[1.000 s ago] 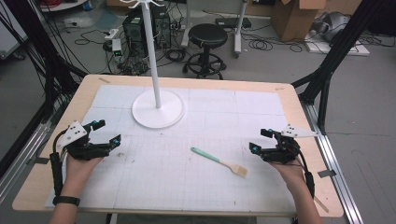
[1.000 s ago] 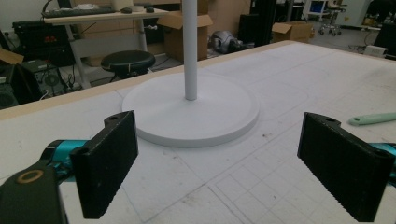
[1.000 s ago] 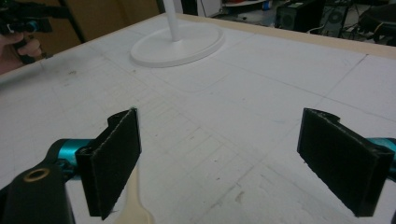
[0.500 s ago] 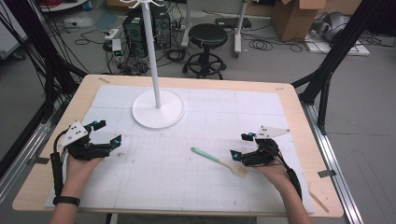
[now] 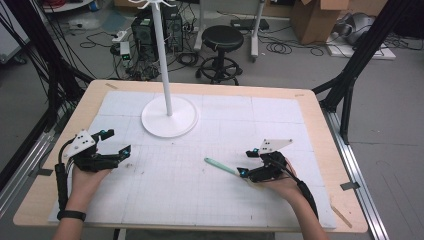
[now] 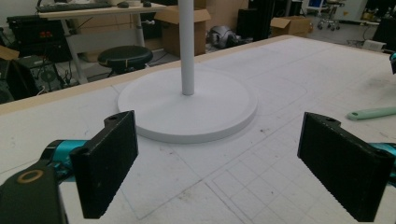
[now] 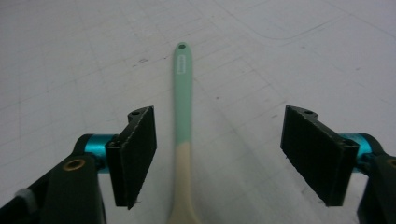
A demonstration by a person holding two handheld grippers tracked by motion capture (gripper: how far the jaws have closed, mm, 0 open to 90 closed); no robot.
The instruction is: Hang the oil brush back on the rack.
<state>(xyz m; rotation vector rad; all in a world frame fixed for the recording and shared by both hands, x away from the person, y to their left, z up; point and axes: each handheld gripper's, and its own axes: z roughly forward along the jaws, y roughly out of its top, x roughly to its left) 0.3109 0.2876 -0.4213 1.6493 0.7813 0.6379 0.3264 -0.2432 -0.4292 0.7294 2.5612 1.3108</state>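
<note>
Right tongs (image 7: 219, 158) spread wide, nothing gripped, straddling the spatula (image 7: 183, 130) (mint handle, wooden blade end nearest cam), which lies flat on the desk (image 5: 310, 107) mat, right of centre. Left tongs (image 6: 219, 163) also released, w/ jaws apart, facing the white stand base (image 6: 187, 109) near desk's left edge.

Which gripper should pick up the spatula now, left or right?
Right. The right gripper is already over the spatula, open, with the handle lying between its jaws. The left gripper, also open, sits far across the table, facing the white stand base.
</note>
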